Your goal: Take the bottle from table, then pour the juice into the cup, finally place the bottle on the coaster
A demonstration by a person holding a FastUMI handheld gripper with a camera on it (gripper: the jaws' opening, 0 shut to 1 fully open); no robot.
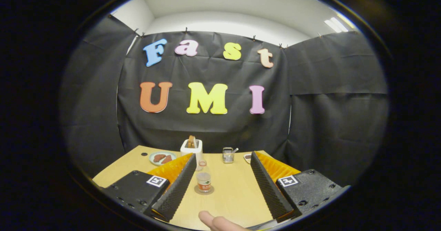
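A small clear bottle (203, 182) with an orange and green label stands upright on a round brown coaster (204, 191) on the wooden table (234, 196). It sits between my fingers, close to the left finger and apart from it. Right above the bottle is a small clear piece with a reddish tint (202, 163); I cannot tell whether it is the cup standing behind or the bottle's neck. My gripper (223, 158) is open wide and holds nothing.
Beyond the fingers, along the table's far edge, stand a white toaster (191, 148) with toast in it, a plate of reddish food (162, 158), a small wire basket (227, 155) and another dish (247, 157). A person's fingertip (213, 221) shows below the fingers.
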